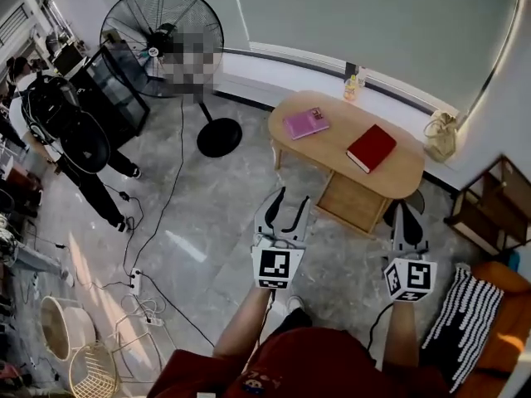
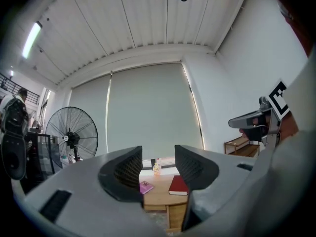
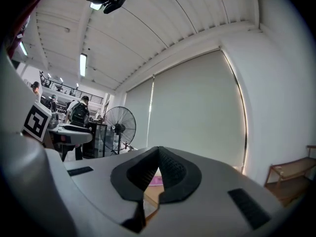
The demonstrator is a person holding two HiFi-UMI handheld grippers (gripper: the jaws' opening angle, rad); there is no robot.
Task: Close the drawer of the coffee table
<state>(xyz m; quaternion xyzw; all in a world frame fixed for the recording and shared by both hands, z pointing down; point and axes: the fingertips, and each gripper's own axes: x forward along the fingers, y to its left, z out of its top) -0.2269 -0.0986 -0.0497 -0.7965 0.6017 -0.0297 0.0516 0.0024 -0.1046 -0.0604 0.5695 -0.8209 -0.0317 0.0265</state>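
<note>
Drawer (image 1: 352, 203) – pulled out beneath the coffee table (image 1: 336, 139).

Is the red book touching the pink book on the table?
Apart. The head view shows a wide strip of bare table between the red book and the pink book.

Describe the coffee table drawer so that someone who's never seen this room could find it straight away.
Find the oval wooden coffee table in front of the long window blind. The drawer is the light wooden box jutting out from under its near edge, below the red book. Unlike that, the pink book and the bottle, it sits beneath the top, not on it.
</note>
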